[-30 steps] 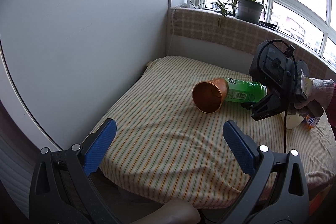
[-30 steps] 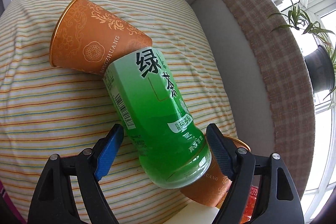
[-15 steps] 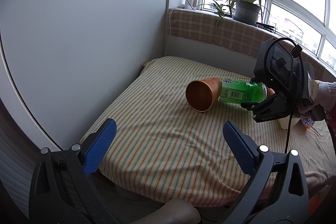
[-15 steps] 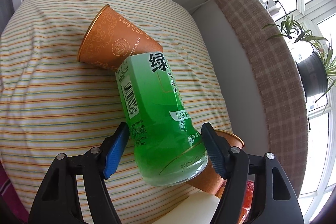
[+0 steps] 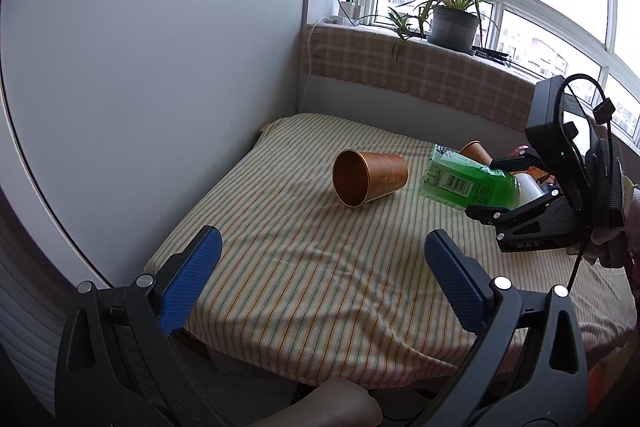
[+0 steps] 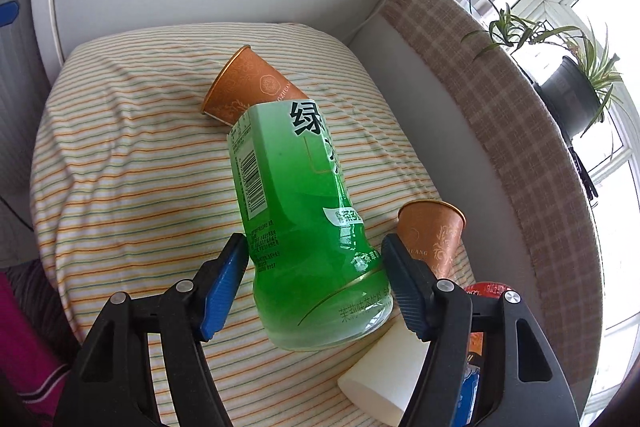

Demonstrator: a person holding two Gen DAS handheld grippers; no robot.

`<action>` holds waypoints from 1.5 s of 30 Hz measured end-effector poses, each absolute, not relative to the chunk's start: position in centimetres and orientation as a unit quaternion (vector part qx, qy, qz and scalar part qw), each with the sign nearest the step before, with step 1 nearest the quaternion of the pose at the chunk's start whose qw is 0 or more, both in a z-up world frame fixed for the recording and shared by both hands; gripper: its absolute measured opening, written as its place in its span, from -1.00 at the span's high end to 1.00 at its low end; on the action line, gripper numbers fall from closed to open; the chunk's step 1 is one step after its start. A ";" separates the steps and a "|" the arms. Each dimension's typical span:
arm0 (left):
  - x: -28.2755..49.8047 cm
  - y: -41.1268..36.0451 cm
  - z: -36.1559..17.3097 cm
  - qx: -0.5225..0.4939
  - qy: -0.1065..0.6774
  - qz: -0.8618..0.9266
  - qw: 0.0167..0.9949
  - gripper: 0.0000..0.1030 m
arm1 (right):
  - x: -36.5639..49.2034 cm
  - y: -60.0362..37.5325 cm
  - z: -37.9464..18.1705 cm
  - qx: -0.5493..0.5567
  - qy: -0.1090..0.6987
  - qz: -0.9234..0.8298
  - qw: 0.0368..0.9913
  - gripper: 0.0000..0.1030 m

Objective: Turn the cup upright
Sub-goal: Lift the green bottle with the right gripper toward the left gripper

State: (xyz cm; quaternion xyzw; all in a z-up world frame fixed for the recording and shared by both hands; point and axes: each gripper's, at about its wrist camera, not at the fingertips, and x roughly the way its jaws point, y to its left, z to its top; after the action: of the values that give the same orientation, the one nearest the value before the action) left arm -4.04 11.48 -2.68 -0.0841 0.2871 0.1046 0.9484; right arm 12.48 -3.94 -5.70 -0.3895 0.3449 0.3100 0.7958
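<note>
An orange paper cup (image 5: pixel 370 177) lies on its side on the striped table cloth (image 5: pixel 320 267), its mouth facing my left gripper; it also shows in the right wrist view (image 6: pixel 250 95). My right gripper (image 6: pixel 314 285) is shut on a green tea bottle (image 6: pixel 300 211) and holds it off the cloth, its far end near the cup. The bottle (image 5: pixel 468 185) shows in the left wrist view to the right of the cup, apart from it. My left gripper (image 5: pixel 320 275) is open and empty, low over the near part of the table.
A second orange cup (image 6: pixel 434 237) stands upright right of the bottle. A white cup (image 6: pixel 384 383) lies below the bottle beside a snack packet (image 6: pixel 486 291). A white panel (image 5: pixel 140 67) walls the left side. A potted plant (image 5: pixel 454 23) stands on the windowsill.
My right gripper has closed on the bottle and lifted it back and away from the lying cup. The cup no longer touches the bottle. My left gripper has drawn back a little.
</note>
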 end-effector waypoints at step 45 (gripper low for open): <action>0.3 6.0 -4.4 -0.142 0.365 -0.045 0.919 -0.99 | 6.9 -21.0 -11.0 0.276 0.541 0.180 0.774 -0.36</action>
State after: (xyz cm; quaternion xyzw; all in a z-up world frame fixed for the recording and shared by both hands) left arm 0.33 6.00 -4.36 -0.1421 0.3646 -0.0451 0.9192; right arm 6.95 -21.03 -10.95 0.2758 0.5411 0.1805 0.7736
